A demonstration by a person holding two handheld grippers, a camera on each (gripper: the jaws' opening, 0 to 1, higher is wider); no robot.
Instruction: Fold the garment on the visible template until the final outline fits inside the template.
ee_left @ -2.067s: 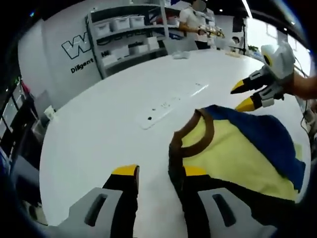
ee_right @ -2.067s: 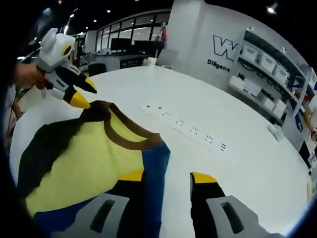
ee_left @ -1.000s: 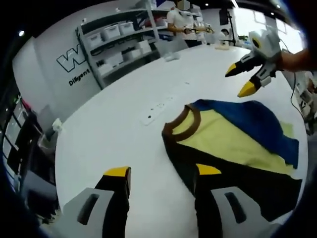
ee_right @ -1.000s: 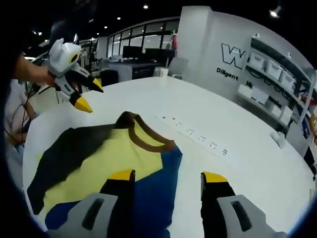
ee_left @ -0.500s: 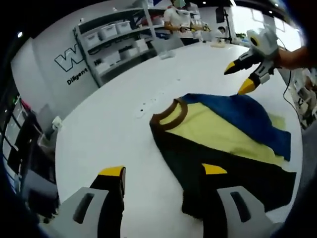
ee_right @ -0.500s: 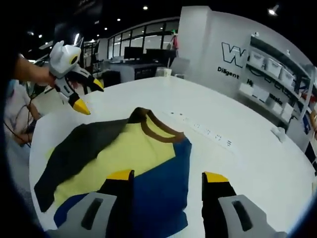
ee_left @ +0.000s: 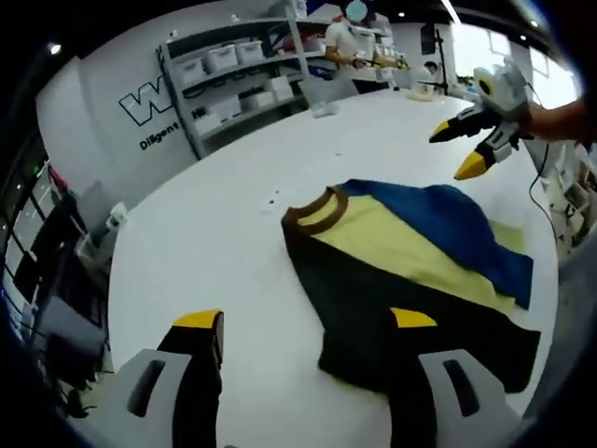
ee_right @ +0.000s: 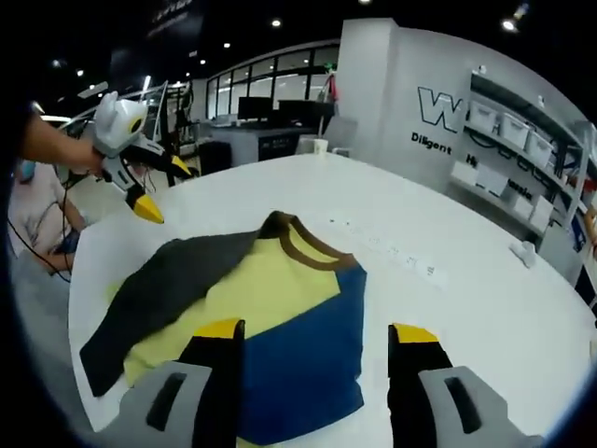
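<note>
The garment lies spread flat on the white table. It has a yellow middle, a blue panel, a black panel and a brown collar. My left gripper hovers open above its black side, holding nothing. My right gripper hangs open in the air beyond the blue side. In the right gripper view the garment lies ahead of my open right gripper, and the left gripper floats open past the black panel. A pale yellow strip shows beyond the blue edge.
Shelves with white bins stand against a lettered wall behind the table. A person stands at the far end. A row of sockets is set into the table past the collar. A seated person is at the left.
Both grippers have drawn back and up from the garment. The cloth that was close at the jaws now lies flat and free on the table, farther away in both views.
</note>
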